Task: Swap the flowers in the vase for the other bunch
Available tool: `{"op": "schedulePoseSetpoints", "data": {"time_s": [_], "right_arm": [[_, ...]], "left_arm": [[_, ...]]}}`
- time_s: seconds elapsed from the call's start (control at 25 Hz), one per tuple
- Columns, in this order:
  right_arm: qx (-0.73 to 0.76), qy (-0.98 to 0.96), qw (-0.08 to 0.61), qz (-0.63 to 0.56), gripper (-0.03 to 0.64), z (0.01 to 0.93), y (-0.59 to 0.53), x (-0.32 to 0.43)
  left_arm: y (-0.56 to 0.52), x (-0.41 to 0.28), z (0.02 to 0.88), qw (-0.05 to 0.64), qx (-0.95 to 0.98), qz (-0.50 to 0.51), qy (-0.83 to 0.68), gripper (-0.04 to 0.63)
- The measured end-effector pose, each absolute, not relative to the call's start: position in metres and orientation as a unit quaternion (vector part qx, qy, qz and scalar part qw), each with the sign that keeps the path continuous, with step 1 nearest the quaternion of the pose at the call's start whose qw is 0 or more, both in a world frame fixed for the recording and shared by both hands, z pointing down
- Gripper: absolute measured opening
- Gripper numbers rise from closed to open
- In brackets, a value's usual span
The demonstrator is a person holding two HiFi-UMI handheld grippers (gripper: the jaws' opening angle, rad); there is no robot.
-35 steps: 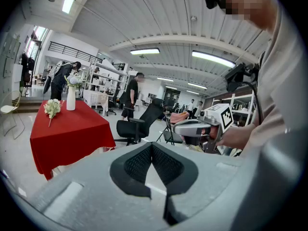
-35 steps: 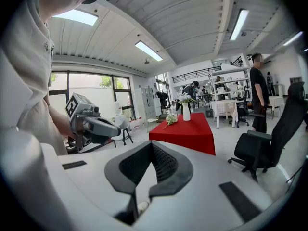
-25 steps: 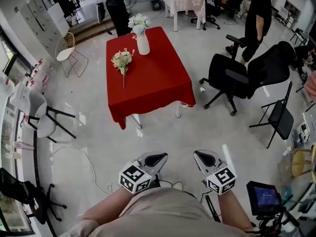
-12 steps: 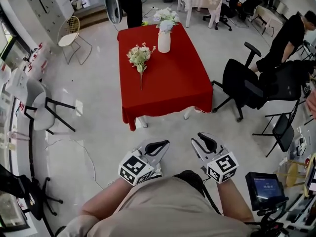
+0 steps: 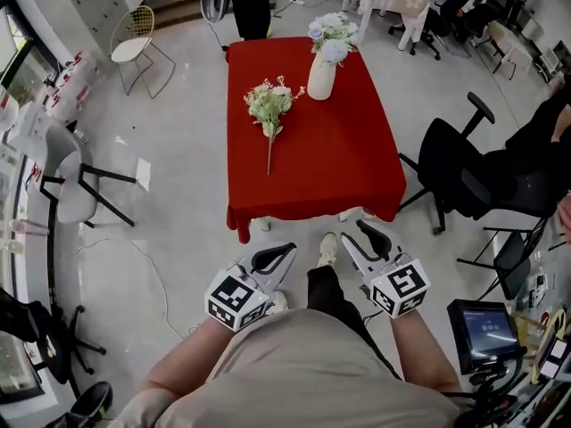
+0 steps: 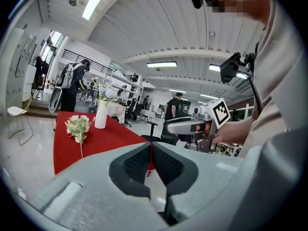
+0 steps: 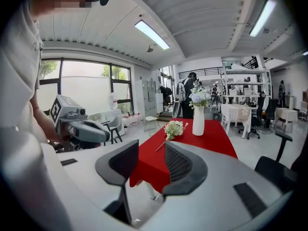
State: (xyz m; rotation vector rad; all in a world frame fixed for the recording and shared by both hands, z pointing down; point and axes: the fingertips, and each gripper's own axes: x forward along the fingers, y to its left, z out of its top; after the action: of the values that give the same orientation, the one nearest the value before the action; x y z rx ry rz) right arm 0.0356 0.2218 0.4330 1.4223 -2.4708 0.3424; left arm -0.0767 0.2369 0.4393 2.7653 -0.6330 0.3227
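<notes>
Your left gripper [image 5: 272, 259]: jaws closed together, nothing in them. Your right gripper [image 5: 359, 236]: jaws just been opening, now partly apart, empty. Both sit short of the red surface [image 5: 339, 168]. The white vase [image 5: 321, 77] stands upright at its far end, pale flowers [image 5: 332, 32] in it. The other bunch [image 5: 270, 105] lies flat left of it, not touching.

black swivel office chair [image 5: 451, 172] just right of red-clothed worktop [image 5: 339, 168], gold wire chair [image 5: 134, 29] back left, grey chair [image 5: 71, 199] nearer left
</notes>
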Motion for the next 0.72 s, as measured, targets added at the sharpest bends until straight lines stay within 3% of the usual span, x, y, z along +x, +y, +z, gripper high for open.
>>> {"op": "schedulePoseSetpoints", "data": {"time_s": [0.52, 0.72], "right_arm": [[0.429, -0.889, 0.128, 0.091, 0.235, 0.424, 0.002, 0.125], [0.436, -0.886, 0.121, 0.096, 0.288, 0.427, -0.074, 0.155]], "left_arm": [[0.070, 0.009, 0.422, 0.132, 0.932, 0.133, -0.310, 0.008], [0.022, 0.031, 0.418, 0.140, 0.923, 0.125, -0.334, 0.008]]}}
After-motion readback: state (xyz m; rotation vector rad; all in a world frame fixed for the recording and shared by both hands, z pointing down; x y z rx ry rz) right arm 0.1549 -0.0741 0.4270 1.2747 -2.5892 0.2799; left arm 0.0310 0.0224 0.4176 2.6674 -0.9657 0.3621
